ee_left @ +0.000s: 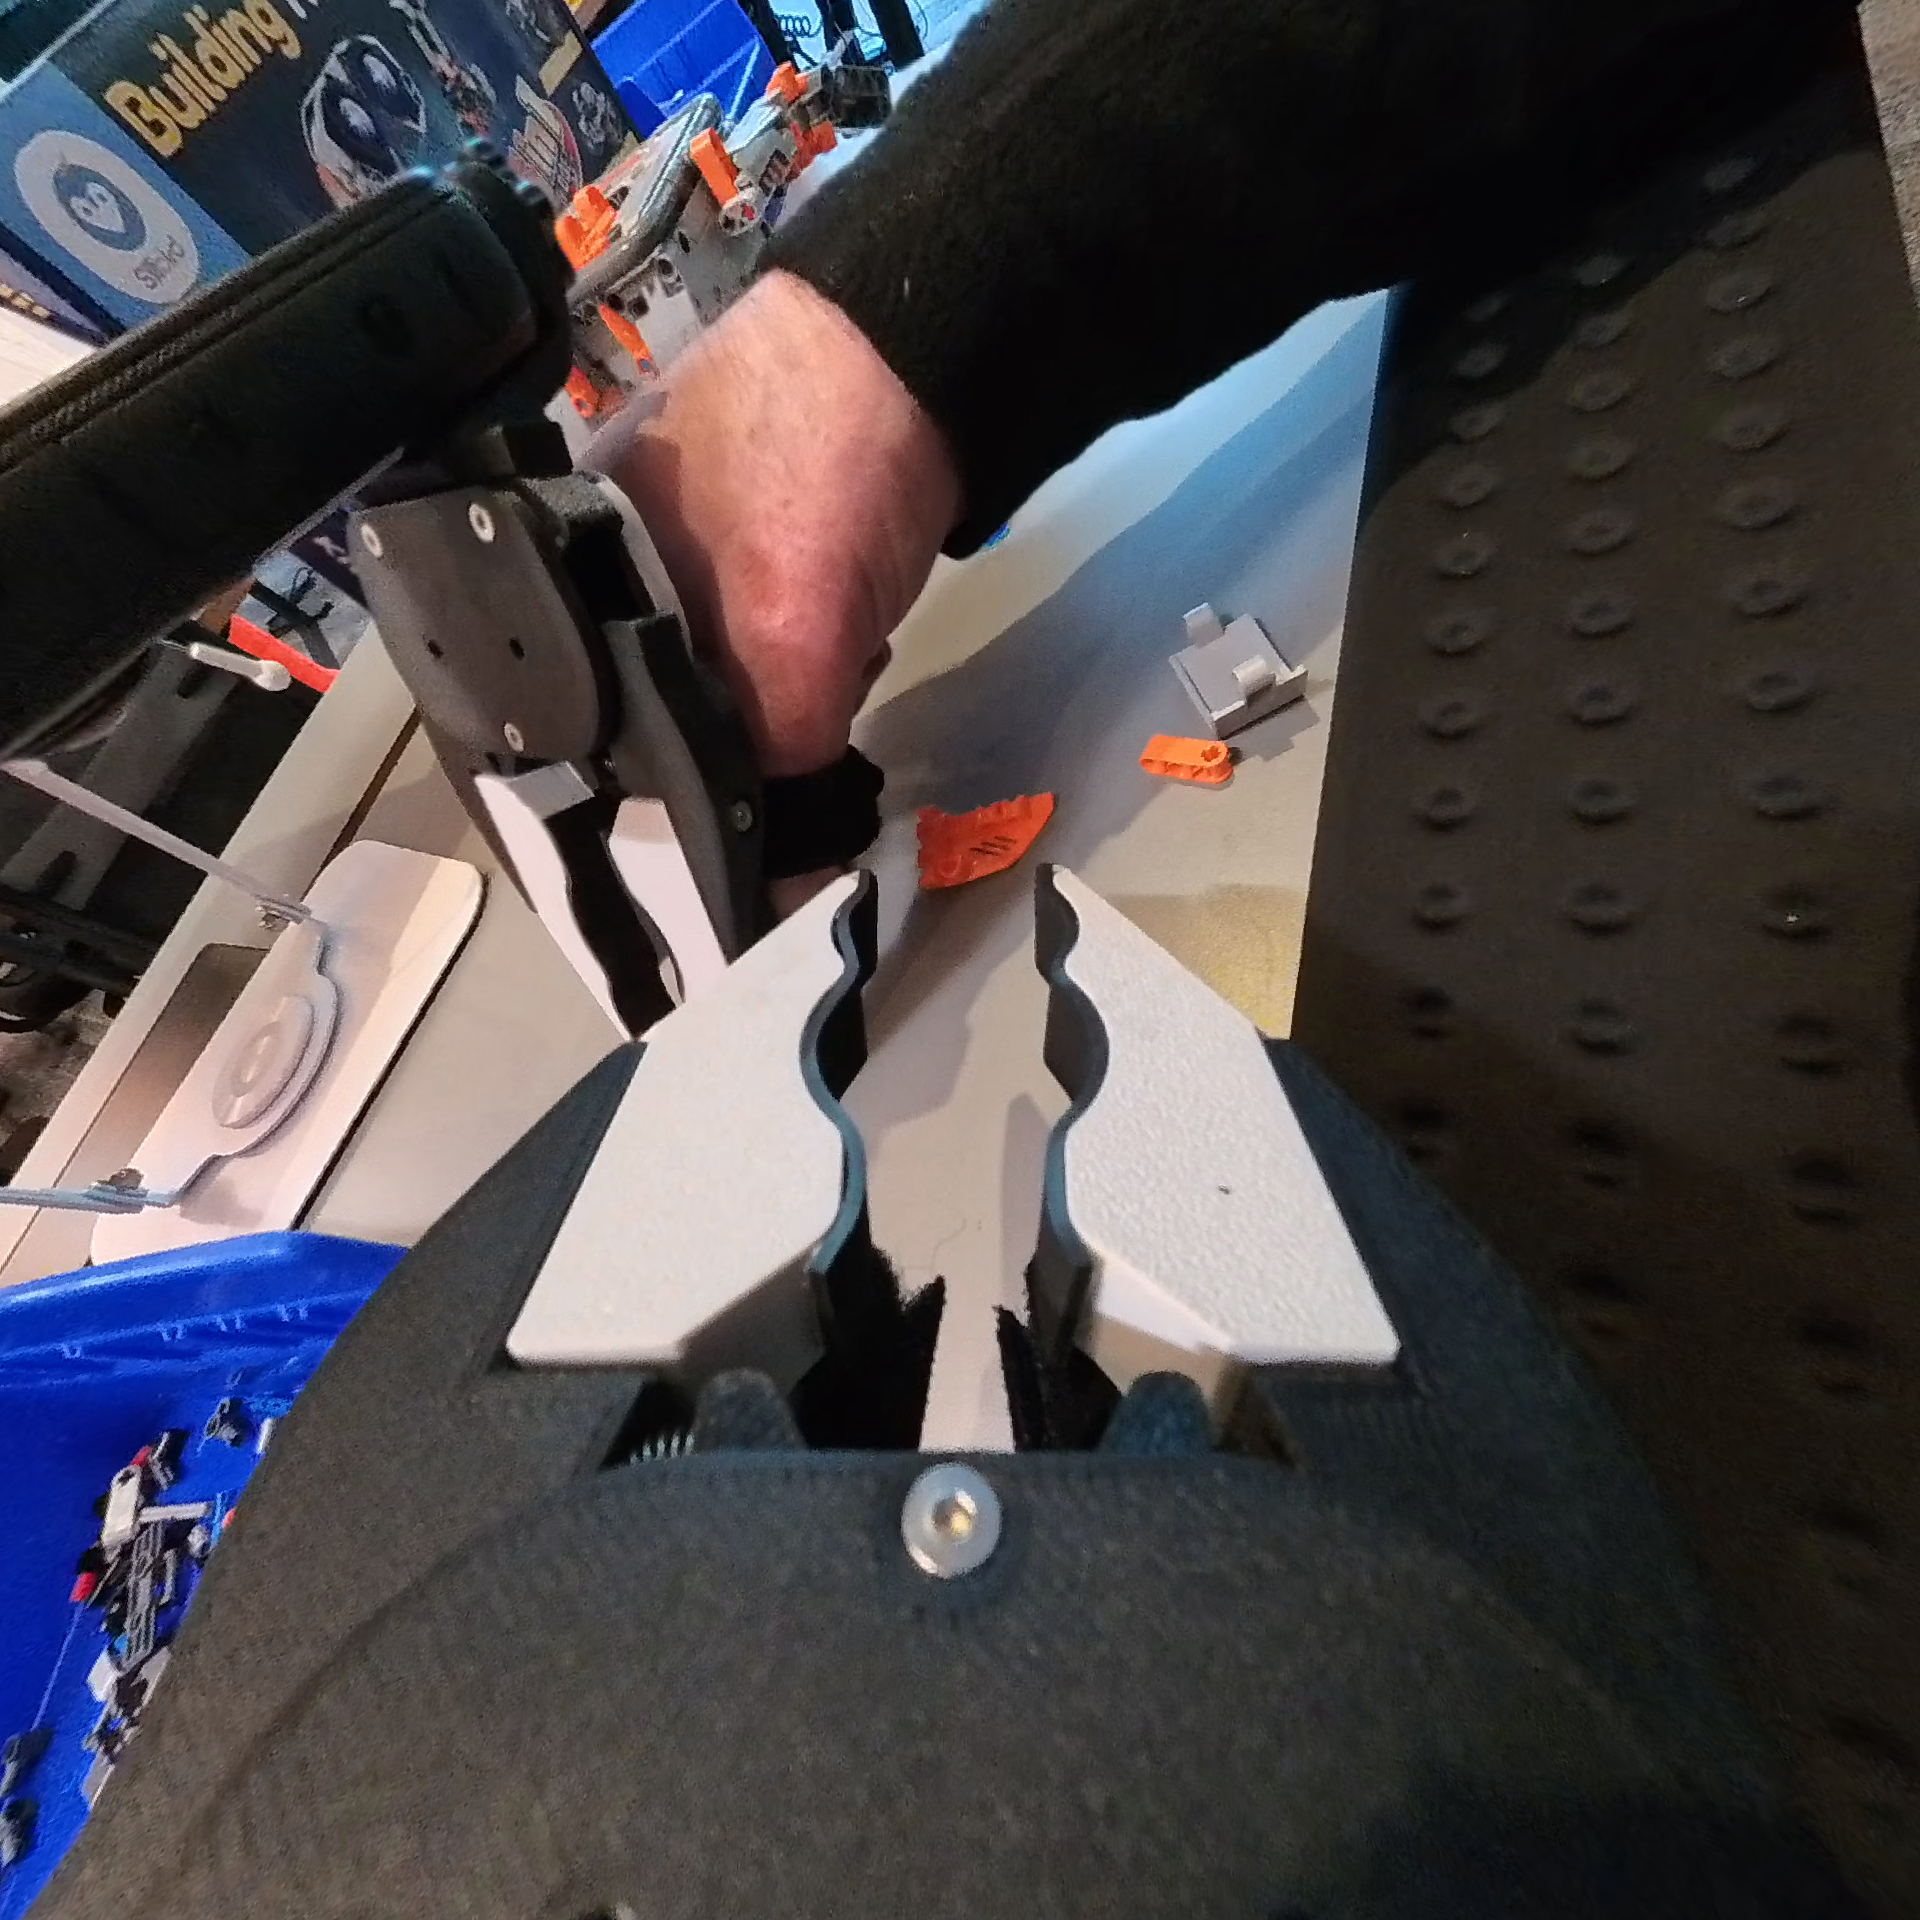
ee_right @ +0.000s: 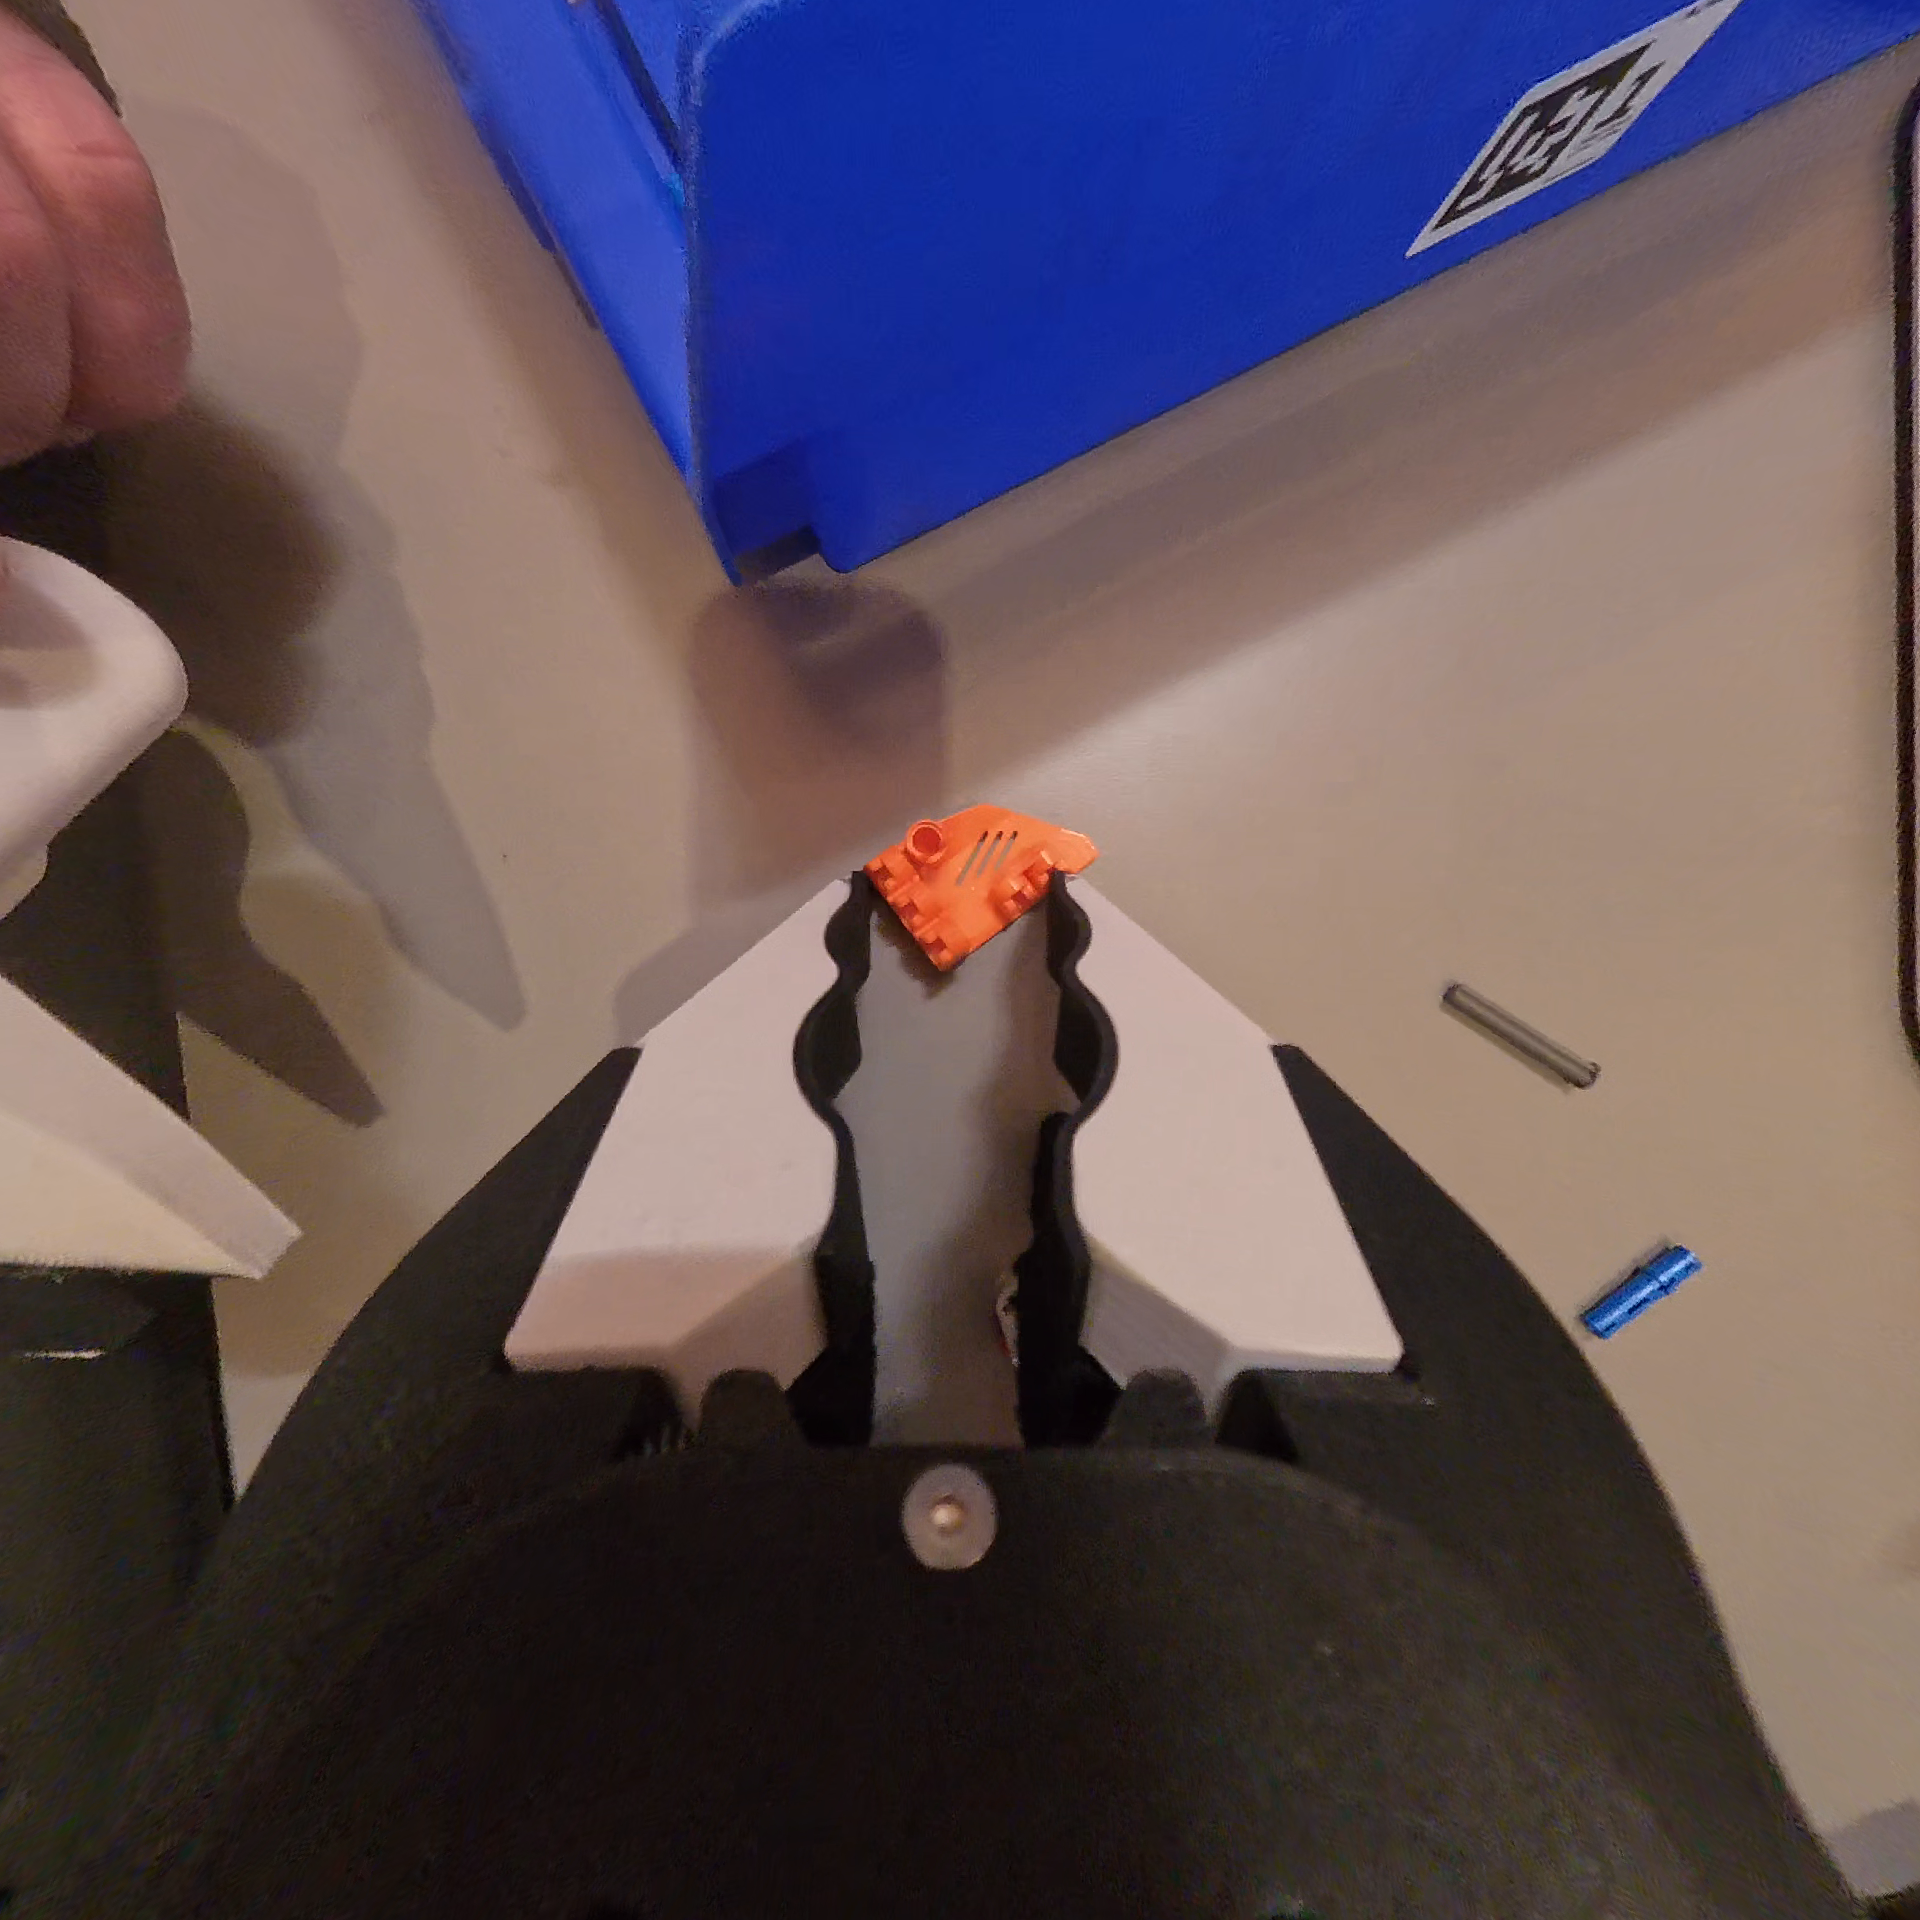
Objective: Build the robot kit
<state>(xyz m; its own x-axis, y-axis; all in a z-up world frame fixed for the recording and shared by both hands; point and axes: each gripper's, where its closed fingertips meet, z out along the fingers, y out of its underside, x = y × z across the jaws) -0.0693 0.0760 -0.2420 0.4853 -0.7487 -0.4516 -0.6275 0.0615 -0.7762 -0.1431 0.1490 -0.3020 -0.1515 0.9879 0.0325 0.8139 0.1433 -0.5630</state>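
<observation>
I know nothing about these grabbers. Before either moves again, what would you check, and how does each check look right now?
1. Right gripper jaws around the orange panel piece: ok, its tips flank it.
2. Piece firmly clamped: cannot tell.
3. Left gripper empty: ok, jaws open.
4. Left gripper clear of the piece: ok, a gap shows.
5. Blue bin out of the way: ok, farther back.
6. Grey axle and blue pin clear of the jaws: ok, off to the side.

1. A dark printed box (ee_left: 343, 125) at the back of the left wrist view bears large yellow lettering.
2. A blue box (ee_left: 94, 218) beside it bears a round white logo with small writing.
3. A blue bin (ee_right: 1143, 260) carries a black-and-white coded sticker (ee_right: 1558, 135).
</observation>
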